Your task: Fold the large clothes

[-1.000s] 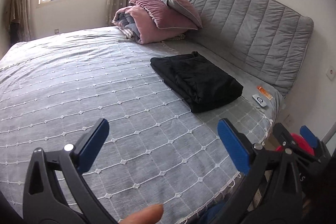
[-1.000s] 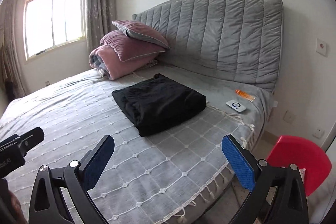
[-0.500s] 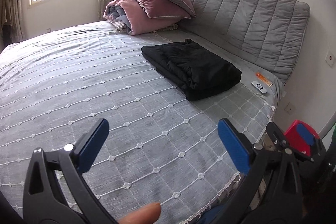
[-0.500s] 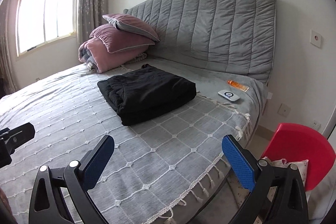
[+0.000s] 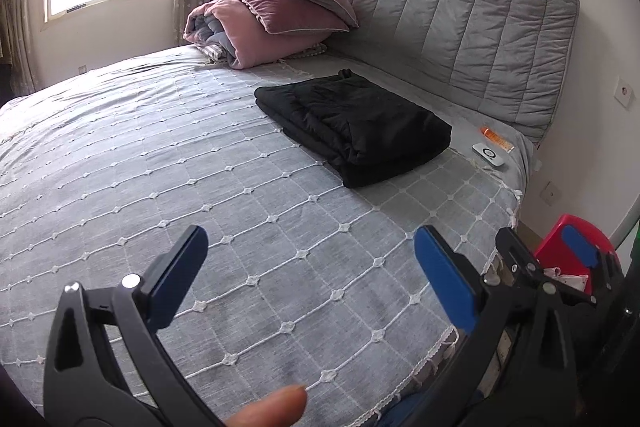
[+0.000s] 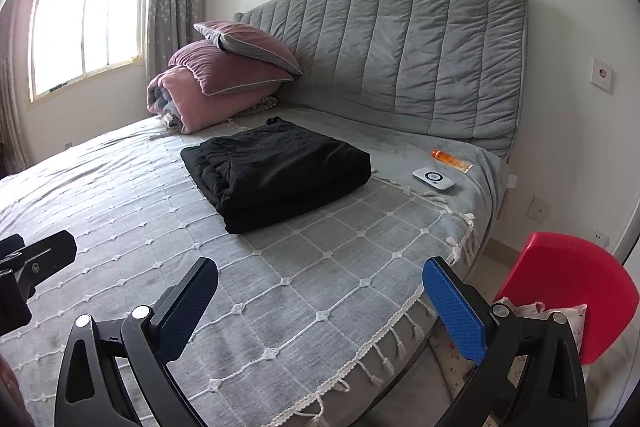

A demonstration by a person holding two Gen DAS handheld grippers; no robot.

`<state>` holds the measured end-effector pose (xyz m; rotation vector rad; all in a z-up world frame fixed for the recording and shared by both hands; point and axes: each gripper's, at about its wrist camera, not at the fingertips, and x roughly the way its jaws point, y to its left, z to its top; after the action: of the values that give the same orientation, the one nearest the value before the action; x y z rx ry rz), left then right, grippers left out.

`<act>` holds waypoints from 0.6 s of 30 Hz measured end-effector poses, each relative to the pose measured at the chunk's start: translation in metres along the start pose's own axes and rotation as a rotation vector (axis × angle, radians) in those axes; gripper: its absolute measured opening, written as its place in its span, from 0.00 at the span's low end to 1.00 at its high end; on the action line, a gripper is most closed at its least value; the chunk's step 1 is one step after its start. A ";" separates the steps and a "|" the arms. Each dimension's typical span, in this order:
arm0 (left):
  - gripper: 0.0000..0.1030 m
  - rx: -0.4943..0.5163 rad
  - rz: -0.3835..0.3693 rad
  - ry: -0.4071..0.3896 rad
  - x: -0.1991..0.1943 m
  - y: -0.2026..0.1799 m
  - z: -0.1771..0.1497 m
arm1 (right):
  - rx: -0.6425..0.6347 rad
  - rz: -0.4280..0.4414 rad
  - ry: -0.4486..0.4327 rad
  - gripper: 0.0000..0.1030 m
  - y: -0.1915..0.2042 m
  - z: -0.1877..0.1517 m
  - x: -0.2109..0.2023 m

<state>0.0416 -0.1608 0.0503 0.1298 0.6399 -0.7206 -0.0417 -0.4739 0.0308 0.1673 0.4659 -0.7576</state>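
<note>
A black garment [image 5: 356, 125] lies folded into a thick rectangle on the grey bedspread [image 5: 160, 167], near the headboard. It also shows in the right wrist view [image 6: 280, 171]. My left gripper [image 5: 310, 279] is open and empty, held over the near edge of the bed, well short of the garment. My right gripper [image 6: 320, 311] is open and empty above the bed's fringed corner. The right gripper shows at the right in the left wrist view [image 5: 560, 259]. Part of the left gripper shows at the left edge in the right wrist view [image 6: 32, 263].
Pink pillows and a rolled quilt [image 5: 272, 19] are stacked by the grey headboard [image 5: 460, 15]. A white device [image 6: 434, 179] and an orange tube [image 6: 452, 159] lie at the bed's right edge. A red chair [image 6: 568, 287] stands beside the bed.
Both grippers have shifted and turned a little, so the bed and garment sit differently in view. Both stay open and empty. The garment has not moved.
</note>
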 end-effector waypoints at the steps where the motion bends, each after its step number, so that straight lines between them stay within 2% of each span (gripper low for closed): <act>1: 1.00 0.005 0.000 0.002 0.000 -0.001 0.000 | 0.000 -0.002 0.001 1.00 0.000 0.000 0.000; 11: 1.00 0.004 -0.035 0.014 -0.001 -0.008 0.000 | 0.014 -0.019 0.027 1.00 -0.008 -0.001 0.009; 18: 1.00 0.008 -0.029 0.008 -0.001 -0.008 0.001 | 0.015 -0.018 0.026 1.00 -0.009 -0.002 0.011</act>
<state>0.0361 -0.1670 0.0523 0.1313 0.6480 -0.7506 -0.0418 -0.4862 0.0244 0.1874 0.4874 -0.7777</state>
